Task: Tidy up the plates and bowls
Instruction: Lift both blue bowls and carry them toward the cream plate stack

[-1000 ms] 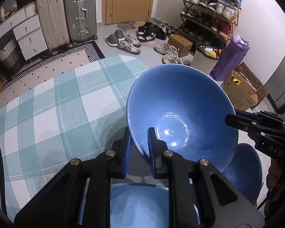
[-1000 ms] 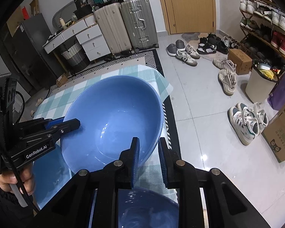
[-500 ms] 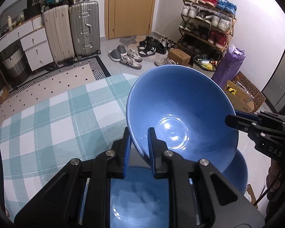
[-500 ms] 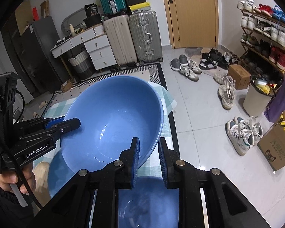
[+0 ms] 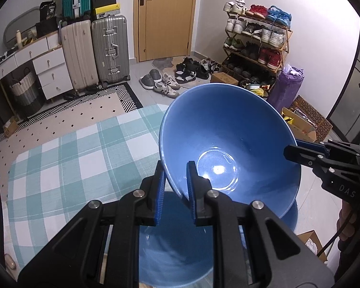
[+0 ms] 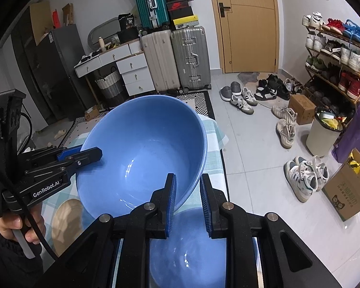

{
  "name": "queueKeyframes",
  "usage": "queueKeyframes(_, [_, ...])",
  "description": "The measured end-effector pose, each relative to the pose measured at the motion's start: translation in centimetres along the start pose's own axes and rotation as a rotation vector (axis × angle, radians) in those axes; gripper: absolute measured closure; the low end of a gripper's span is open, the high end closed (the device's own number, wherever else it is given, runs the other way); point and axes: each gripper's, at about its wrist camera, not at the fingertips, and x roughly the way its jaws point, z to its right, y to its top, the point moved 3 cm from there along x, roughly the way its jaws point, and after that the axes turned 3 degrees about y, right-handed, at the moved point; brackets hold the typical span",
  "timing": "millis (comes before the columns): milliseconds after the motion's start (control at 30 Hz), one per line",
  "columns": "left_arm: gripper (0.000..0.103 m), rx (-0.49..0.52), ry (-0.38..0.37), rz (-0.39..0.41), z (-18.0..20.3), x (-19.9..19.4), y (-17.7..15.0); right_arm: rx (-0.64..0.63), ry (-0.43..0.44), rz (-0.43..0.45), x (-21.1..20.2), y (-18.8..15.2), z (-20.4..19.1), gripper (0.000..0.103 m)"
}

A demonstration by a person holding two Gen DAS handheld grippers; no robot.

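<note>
A: Where is the blue bowl (image 5: 230,148)?

B: Centre of both wrist views, tilted, off the table. The left gripper (image 5: 175,187) pinches its near rim, one finger inside the wall and one outside. The right gripper (image 6: 187,199) pinches the opposite rim the same way, its jaws pressed onto the wall.

A: Does each show in the other's view?

B: Yes. The right gripper enters from the right edge of the left wrist view, tips on the rim; the left one enters from the left edge of the right wrist view, a hand (image 6: 19,225) on its grip.

A: What lies under it?

B: A second blue bowl (image 5: 177,247) at bottom centre, directly below the held one. I cannot tell whether they touch. A tan round thing (image 6: 67,223) sits lower left in the right wrist view, partly hidden.

A: Table edges?

B: The checked tablecloth (image 5: 67,158) fills the left half of the left wrist view, bare there. In the right wrist view its edge runs just right of the bowls, then open tiled floor (image 6: 256,151) with shoes (image 6: 285,127) further right.
</note>
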Motion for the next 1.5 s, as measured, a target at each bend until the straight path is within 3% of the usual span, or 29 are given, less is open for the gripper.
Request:
queueKeyframes(300, [0.089, -0.010, 0.004, 0.016, 0.9, -5.0, -2.1, -0.021, 0.013, 0.017, -2.2, -1.1, -2.0, 0.082])
queueKeyframes(700, [0.089, -0.040, 0.027, 0.019, -1.4, -7.4, -4.5, -0.053, 0.040, 0.004, -1.9, -2.1, -5.6, 0.082])
queueKeyframes(1500, [0.089, -0.098, 0.062, -0.016, -6.0, -6.8, -9.9, -0.099, 0.075, -0.048, 1.2, -4.8, -9.4, 0.082])
